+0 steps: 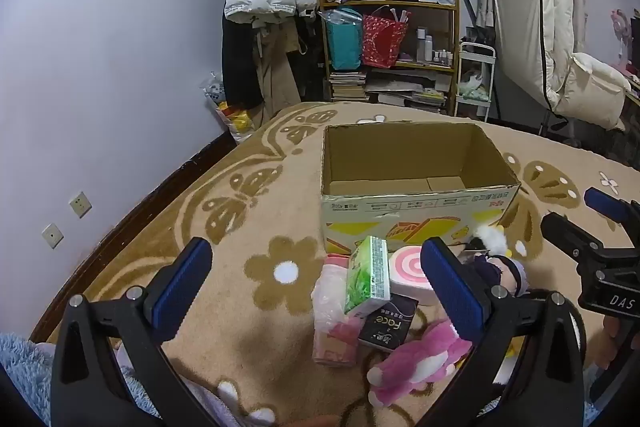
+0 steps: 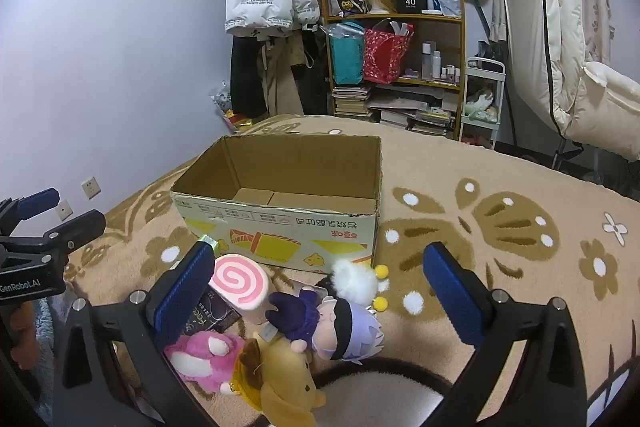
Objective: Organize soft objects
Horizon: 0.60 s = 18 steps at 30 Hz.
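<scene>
Left wrist view: one cardboard box (image 1: pixel 416 187) stands open on the patterned blanket (image 1: pixel 248 211) of the bed, nothing visible inside it. Just in front of the box lies a small heap: one green tissue pack (image 1: pixel 370 275) propped on one black pack marked "Face" (image 1: pixel 387 323), one pink-wrapped tissue pack (image 1: pixel 334 315) to their left, one pink swirl-roll plush (image 1: pixel 408 273), one pink plush animal (image 1: pixel 416 359), and one dark-clothed doll (image 1: pixel 504 267). The left hand-held gripper (image 1: pixel 316 287) hovers over this heap with its two blue pads wide apart, gripping nothing. From the right wrist view a seventh item shows (one yellow plush (image 2: pixel 280 383), touching the doll). The right hand-held gripper (image 2: pixel 320 291) hangs above the doll, its pads likewise spread, clear of everything.
</scene>
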Tool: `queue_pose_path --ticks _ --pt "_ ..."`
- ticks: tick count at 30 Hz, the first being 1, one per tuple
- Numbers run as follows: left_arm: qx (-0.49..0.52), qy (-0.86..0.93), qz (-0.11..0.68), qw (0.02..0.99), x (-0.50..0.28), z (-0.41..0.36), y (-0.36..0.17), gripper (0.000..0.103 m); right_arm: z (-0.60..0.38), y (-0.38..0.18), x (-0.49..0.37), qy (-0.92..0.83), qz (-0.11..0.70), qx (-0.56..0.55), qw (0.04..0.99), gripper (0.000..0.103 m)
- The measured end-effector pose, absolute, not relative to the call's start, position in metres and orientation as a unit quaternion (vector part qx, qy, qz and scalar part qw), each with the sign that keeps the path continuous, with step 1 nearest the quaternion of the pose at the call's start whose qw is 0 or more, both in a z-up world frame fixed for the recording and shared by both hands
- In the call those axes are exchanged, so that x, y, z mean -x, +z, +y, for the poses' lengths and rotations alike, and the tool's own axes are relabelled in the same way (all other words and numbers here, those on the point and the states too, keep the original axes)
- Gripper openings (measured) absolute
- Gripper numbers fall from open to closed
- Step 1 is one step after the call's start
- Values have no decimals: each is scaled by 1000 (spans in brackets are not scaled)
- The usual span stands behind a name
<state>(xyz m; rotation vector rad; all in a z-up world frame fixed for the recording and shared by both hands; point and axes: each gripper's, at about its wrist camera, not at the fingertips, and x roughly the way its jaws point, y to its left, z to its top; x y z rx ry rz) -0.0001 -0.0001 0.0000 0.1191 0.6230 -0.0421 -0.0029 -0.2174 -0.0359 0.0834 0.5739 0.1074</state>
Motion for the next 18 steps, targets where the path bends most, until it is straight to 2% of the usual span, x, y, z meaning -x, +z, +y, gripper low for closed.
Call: queue_pose_path --ticks 18 --pt "-58 -28 300 952 3 -1 5 103 -217 -36 3 53 283 -40 957 103"
